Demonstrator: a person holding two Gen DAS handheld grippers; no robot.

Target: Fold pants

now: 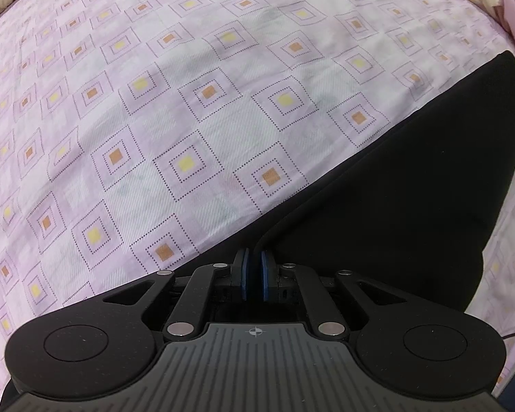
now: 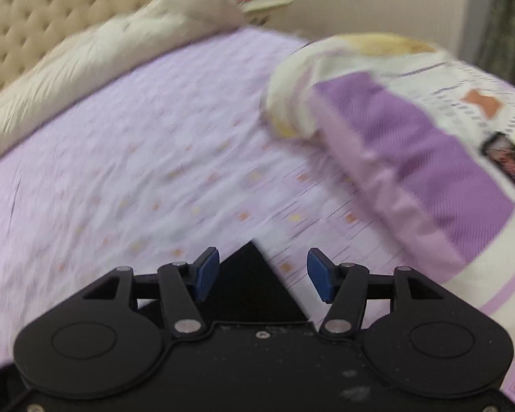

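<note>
A: What do we have on the left side?

B: Our left gripper (image 1: 254,267) points straight down at the bed, its blue pads (image 1: 245,276) drawn almost together. A dark fold of the black pants (image 1: 412,178) runs up into the narrow slit between them, so we read it as clamped on the cloth at that edge.

A: And where do the pants lie?

B: They spread flat on the lilac bedsheet (image 1: 189,103), the one printed with dotted squares with yellow and orange centres. From the left gripper the black cloth fans out to the right and away, ending in a pointed corner near the right edge of the left wrist view. Two layers show, one edge lying just inside the other.

A: The right side?

B: Our right gripper (image 2: 262,273) stands wide apart, blue pads (image 2: 207,271) well clear of each other, with nothing pressed between them. A corner of the pants (image 2: 254,285) lies on the sheet below the gap, but the pads do not touch it. That view is blurred.

A: Anything else around us?

B: A folded quilt (image 2: 412,158) in purple and cream sits on the bed to the right, a cream duvet (image 2: 103,58) is bunched along the far side, and a tufted beige headboard (image 2: 27,20) rises behind it.
</note>
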